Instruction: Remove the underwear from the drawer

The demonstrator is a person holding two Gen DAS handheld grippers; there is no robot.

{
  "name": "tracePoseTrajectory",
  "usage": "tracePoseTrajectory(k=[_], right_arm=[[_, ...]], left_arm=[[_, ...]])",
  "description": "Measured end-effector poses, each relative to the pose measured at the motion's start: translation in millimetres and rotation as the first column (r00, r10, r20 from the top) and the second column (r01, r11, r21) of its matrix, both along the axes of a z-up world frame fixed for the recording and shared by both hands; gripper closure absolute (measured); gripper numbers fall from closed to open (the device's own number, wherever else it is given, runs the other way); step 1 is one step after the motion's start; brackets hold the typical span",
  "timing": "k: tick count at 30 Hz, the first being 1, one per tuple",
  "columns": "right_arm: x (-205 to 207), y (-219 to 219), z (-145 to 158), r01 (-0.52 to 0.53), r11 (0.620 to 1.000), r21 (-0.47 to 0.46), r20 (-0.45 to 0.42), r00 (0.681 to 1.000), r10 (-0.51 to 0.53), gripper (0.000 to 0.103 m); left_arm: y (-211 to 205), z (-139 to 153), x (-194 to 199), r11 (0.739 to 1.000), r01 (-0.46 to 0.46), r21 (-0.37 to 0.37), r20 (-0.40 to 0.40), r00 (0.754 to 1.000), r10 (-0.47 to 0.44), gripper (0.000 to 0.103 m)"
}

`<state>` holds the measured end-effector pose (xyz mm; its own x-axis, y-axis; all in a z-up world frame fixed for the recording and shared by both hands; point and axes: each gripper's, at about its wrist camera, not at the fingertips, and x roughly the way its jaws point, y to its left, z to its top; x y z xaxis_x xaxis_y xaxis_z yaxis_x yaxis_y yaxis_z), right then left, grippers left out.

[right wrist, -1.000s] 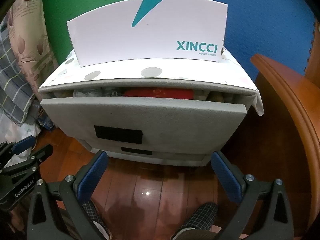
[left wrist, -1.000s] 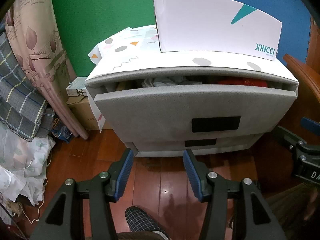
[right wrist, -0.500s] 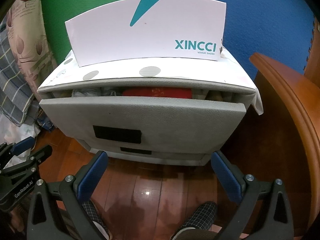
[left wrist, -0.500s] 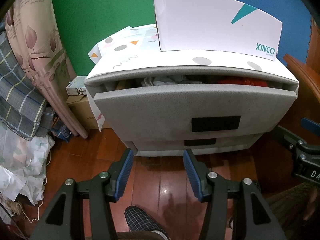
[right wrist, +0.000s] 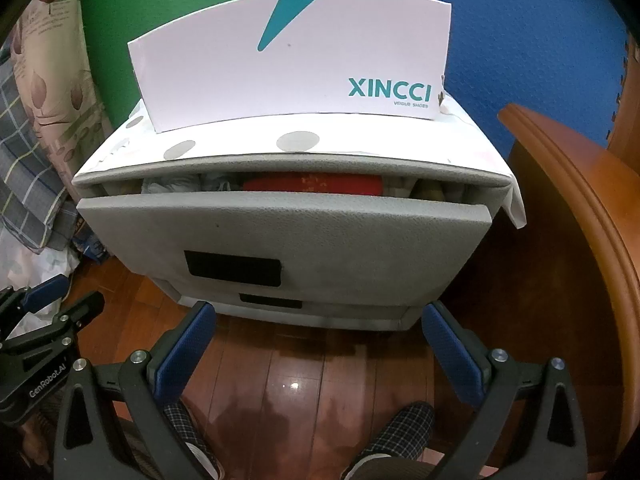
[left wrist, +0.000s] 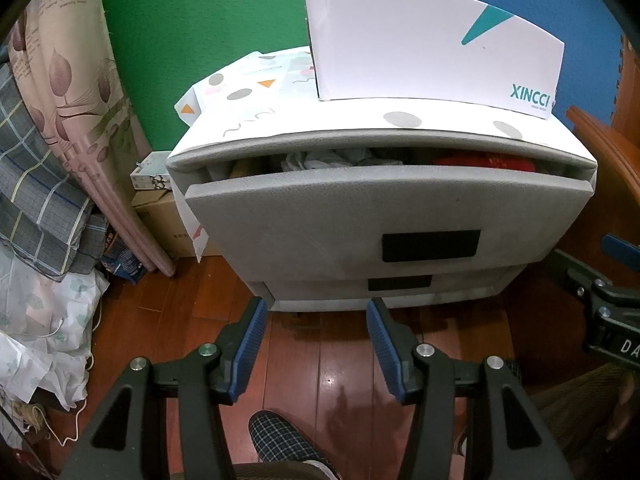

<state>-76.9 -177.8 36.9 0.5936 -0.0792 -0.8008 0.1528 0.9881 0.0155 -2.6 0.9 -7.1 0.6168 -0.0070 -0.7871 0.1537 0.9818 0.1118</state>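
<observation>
hovering over the red-brown wooden floor (left wrist: pixel 320 352), the left gripper (left wrist: pixel 316 320) and right gripper (right wrist: pixel 320 324) both gape with nothing between their blue pads, facing a grey plastic top drawer (left wrist: pixel 384 216) pulled slightly ajar; pale and red folded underwear (left wrist: pixel 332 158) lies inside, beneath a white xincci shoebox (right wrist: pixel 288 64).

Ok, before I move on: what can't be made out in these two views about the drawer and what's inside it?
- Grey top drawer, both views: only ajar; its front panel and the cabinet top hide most of the contents.
- Pale crumpled fabrics and red folded item: only top edges show, so which is underwear can't be told.
- Lower grey drawer: shut, contents hidden.
- White XINCCI shoe box: closed side faces the cameras.
</observation>
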Motion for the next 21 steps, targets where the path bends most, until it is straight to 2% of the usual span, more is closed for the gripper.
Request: tracePoseTrajectory(k=[21], right_arm=[[-0.4, 1.4, -1.8, 0.004, 1.000, -0.005, -0.001, 1.000, -0.004, 0.001]], left_arm=[[-0.1, -0.3, 0.0, 1.000, 0.001, -0.003, -0.006, 1.000, -0.001, 0.050]])
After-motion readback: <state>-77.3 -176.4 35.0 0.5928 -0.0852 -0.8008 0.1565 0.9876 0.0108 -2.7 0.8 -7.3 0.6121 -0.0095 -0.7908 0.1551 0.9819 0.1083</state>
